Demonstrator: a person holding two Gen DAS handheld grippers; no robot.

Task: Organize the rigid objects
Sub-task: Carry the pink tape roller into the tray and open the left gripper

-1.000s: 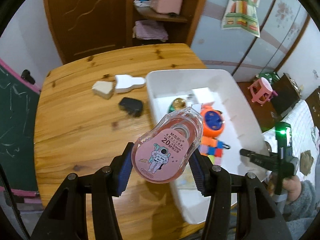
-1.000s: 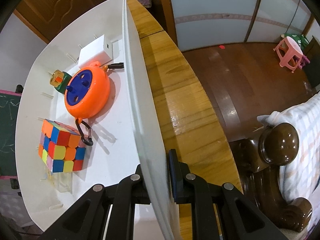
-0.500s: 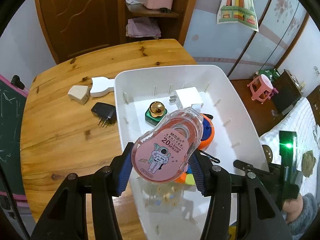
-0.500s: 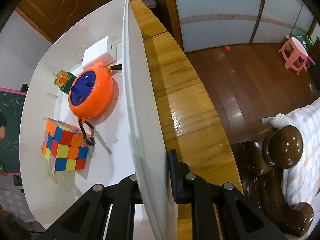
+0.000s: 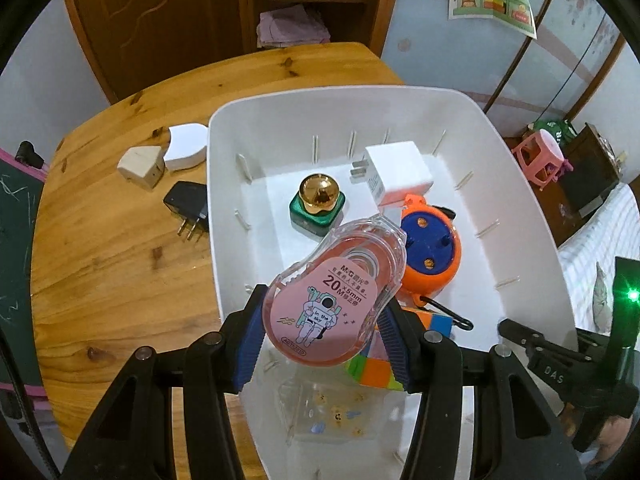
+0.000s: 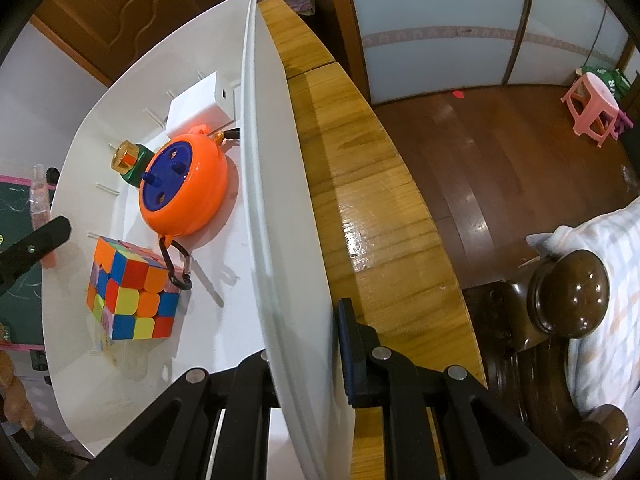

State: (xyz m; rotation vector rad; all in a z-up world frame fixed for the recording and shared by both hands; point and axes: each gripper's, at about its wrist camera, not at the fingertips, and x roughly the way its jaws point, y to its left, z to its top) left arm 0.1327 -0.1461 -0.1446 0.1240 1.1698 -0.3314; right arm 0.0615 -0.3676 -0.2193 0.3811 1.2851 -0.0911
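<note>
Left gripper pose: the left gripper (image 5: 320, 320) points steeply down over the near part of the white plastic bin (image 5: 536, 216), above its floor.
Left gripper grip: its blue ribbed pads (image 5: 249, 340) are clamped on the sides of a pink correction-tape dispenser in a clear shell with an astronaut picture (image 5: 332, 300), held clear above the bin's contents.
Right gripper pose: the right gripper (image 6: 304, 344) also points steeply down at the bin's right wall; in the left wrist view it shows as a black body with a green light (image 5: 600, 344).
Right gripper grip: its jaws are nearly together, pinching the thin white bin wall (image 6: 280, 184), one finger inside the bin and one outside over the wooden table (image 6: 360, 184).
Bin contents: an orange round reel with a blue face (image 6: 184, 188), a multicoloured puzzle cube (image 6: 128, 292), a white square charger block (image 5: 396, 168), a green-based object with a gold dome (image 5: 318, 200) and a clear flat case with small prints (image 5: 332, 412).
Still on the table: left of the bin lie a black plug adapter (image 5: 188, 204), a beige angular plug (image 5: 140, 162) and a white rounded piece (image 5: 186, 146).
</note>
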